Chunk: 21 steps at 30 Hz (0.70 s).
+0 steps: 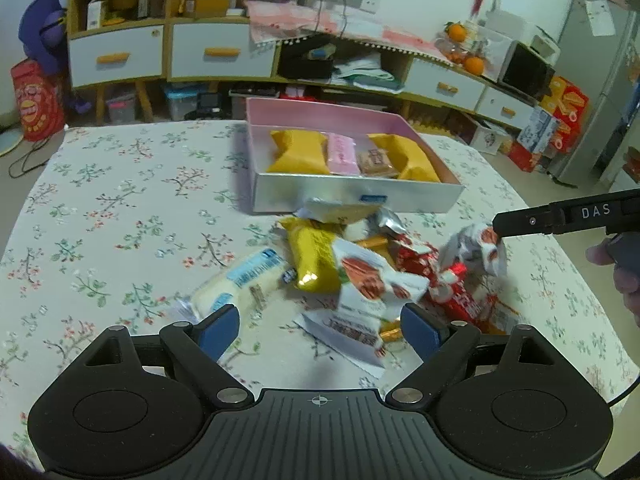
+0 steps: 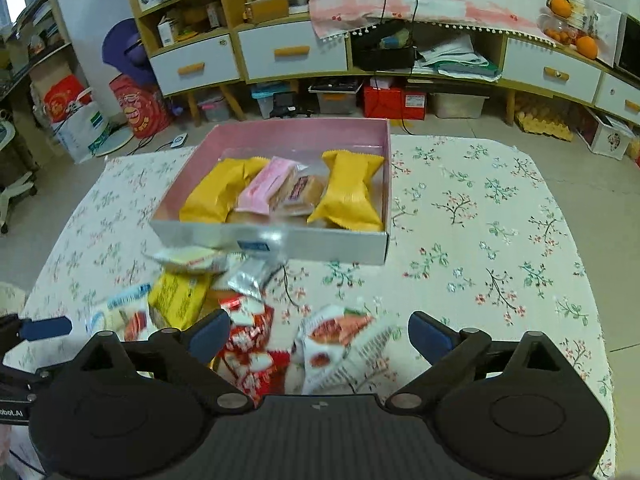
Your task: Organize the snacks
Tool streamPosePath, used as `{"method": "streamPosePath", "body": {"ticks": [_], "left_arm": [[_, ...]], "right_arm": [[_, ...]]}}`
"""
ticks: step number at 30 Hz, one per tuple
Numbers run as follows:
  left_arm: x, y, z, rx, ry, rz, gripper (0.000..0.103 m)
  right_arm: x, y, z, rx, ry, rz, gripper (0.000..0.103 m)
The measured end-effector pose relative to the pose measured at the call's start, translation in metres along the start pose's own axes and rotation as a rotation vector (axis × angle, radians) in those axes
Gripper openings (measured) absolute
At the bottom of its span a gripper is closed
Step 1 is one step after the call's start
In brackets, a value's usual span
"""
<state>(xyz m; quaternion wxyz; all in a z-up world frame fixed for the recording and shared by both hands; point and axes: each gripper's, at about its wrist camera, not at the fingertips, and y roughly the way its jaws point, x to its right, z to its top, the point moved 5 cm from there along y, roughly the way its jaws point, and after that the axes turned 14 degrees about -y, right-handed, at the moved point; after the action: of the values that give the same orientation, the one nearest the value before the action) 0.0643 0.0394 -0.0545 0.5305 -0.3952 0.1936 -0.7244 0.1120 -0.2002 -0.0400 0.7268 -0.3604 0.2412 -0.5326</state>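
A pink box point(image 1: 320, 114) point(image 2: 296, 132) on the floral tablecloth holds two yellow packs point(image 1: 298, 152) point(image 2: 350, 194), a pink pack point(image 1: 342, 154) point(image 2: 266, 184) and a brown one. A pile of loose snacks lies in front of it: a yellow pack point(image 1: 314, 258), a white-and-blue pack point(image 1: 240, 280), red packs point(image 2: 250, 344) and a white pack with a red picture point(image 1: 370, 280) point(image 2: 336, 344). My left gripper point(image 1: 320, 330) is open just above the pile's near edge. My right gripper point(image 2: 318, 338) is open with the white pack, blurred, between its fingers; in the left wrist view its tip point(image 1: 500, 226) touches a crumpled pack point(image 1: 474, 250).
The table point(image 2: 480, 220) has bare cloth on its right and left point(image 1: 100, 220) sides. Beyond it stand yellow-and-white drawers point(image 1: 208, 54), shelves, storage bins on the floor, red boxes point(image 1: 568, 108) and a fridge at the far right.
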Motion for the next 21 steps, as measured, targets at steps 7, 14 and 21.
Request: {"method": "streamPosePath", "body": {"ticks": [7, 14, 21], "left_arm": [[0.016, 0.008, -0.026, 0.017, 0.082, -0.041, 0.089], [0.024, 0.021, -0.032, 0.029, 0.105, -0.051, 0.089], [0.03, 0.03, -0.032, 0.047, 0.12, -0.051, 0.087]], "right_arm": [[0.003, -0.003, -0.026, 0.056, -0.067, -0.016, 0.072], [0.005, -0.001, -0.045, 0.101, -0.139, -0.028, 0.073], [0.01, 0.009, -0.055, 0.117, -0.12, 0.007, 0.073]]}}
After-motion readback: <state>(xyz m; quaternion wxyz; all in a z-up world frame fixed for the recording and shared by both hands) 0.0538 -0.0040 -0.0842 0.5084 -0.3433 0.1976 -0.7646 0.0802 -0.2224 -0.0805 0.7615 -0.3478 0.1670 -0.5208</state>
